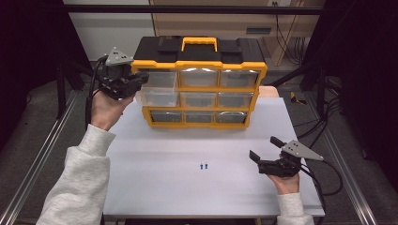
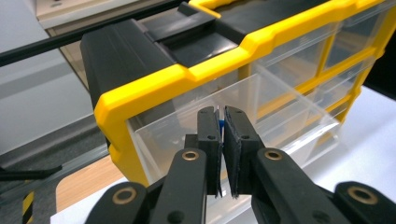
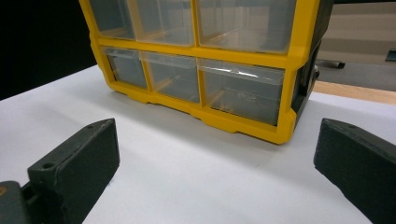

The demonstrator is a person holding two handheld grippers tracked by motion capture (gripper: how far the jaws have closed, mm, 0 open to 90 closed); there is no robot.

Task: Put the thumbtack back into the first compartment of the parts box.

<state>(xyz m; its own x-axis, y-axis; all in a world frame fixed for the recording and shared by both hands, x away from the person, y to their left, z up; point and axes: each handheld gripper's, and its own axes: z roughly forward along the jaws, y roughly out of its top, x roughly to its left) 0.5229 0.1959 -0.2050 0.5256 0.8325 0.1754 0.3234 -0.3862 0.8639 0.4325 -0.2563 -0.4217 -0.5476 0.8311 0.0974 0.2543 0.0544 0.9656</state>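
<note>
Small blue part (image 2: 220, 124) pinched over the pulled-out clear plastic drawer (image 1: 155, 92) of the yellow-and-black organiser (image 1: 199, 61).

The left gripper (image 2: 221, 122) is nearly closed on it, apparently ready to drop it. Two similar blue parts (image 1: 203, 166) lie on the white table (image 1: 155, 178), seemingly left to sort; the right gripper (image 1: 266, 149) rests nearby, wide open, empty.

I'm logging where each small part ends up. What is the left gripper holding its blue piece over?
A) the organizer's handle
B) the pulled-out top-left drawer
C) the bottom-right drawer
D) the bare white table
B: the left gripper, shut on a small blue piece, sits above the open clear drawer.
</note>
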